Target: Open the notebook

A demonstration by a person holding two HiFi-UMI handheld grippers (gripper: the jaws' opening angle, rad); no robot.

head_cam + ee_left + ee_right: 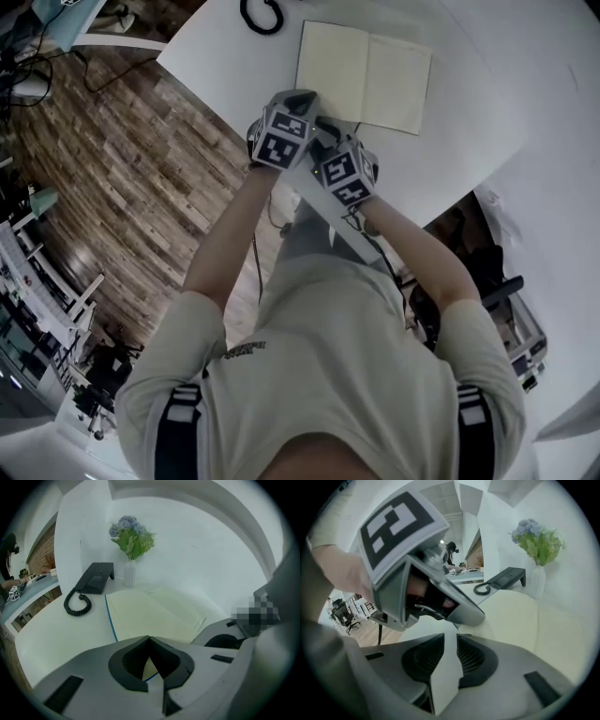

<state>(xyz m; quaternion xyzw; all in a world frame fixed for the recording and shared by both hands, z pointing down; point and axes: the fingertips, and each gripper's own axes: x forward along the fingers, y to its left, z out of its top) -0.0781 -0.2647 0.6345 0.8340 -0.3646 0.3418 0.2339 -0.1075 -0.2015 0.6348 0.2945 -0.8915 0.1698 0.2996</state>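
Arms: your left forearm (230, 234) and right forearm (422, 248) stretched forward from your chest and drew together at the hands | Left gripper (150, 639): tilted downward, jaw tips met, gripping nothing | Right gripper (447, 637): just beside the left one, tilted downward, jaws partly apart and empty

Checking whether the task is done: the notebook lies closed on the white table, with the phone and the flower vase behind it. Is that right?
Not quite: the notebook lies open, with both cream pages showing in the head view. The rest holds: it is on the white table, with the phone and the flower vase behind it.
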